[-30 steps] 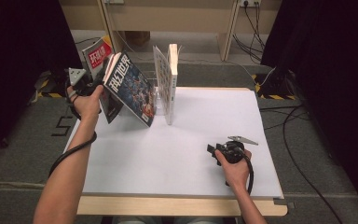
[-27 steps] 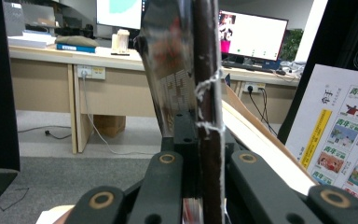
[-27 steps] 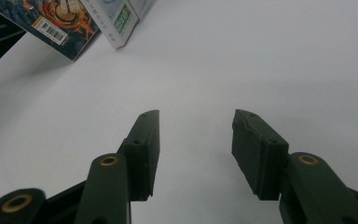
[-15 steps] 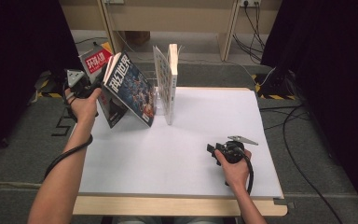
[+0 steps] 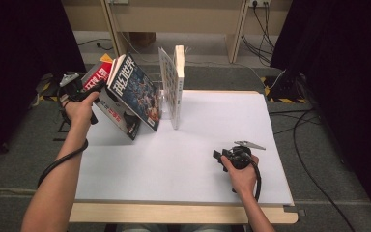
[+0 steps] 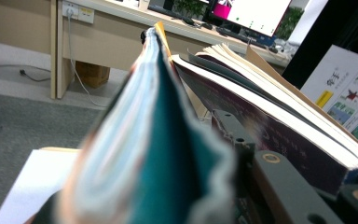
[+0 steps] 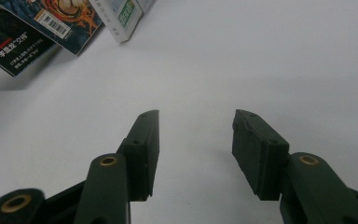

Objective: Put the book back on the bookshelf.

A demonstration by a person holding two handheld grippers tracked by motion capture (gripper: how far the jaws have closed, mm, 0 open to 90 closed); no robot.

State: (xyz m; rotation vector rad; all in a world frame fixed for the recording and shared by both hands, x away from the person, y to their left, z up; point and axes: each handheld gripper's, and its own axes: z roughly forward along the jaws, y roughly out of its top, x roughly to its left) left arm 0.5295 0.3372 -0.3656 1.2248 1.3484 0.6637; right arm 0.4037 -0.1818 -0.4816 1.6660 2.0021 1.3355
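My left gripper (image 5: 79,92) sits at the upper left of the high view, at the left edge of the bench (image 5: 212,140), right against the back of the leaning books; its jaws have just been opening, and in the left gripper view a blurred teal-edged book (image 6: 163,154) fills the middle of the frame between them while one dark jaw shows at the lower right beside it, so the book is between the jaws but I cannot tell whether the pads press on it. Just to its right in the high view the front leaning book (image 5: 136,92), with a dark illustrated cover and large white characters, tilts to the left with its lower corner down on the white bench top; behind it leans a second book with a black lower edge (image 5: 121,118), and a red-covered book (image 5: 96,77) shows at the very back, beside my left hand (image 5: 80,110). Right of these, near the top middle of the frame, a white book (image 5: 174,87) stands upright on the bench, close to the leaning ones, and I cannot tell if they touch. My right gripper (image 5: 222,157) rests low on the bench at the lower right of the high view, well apart from the books; in the right gripper view (image 7: 196,130) its jaws stand released, wide apart over bare white surface with nothing between them, and the corners of the leaning books show in that frame's upper left
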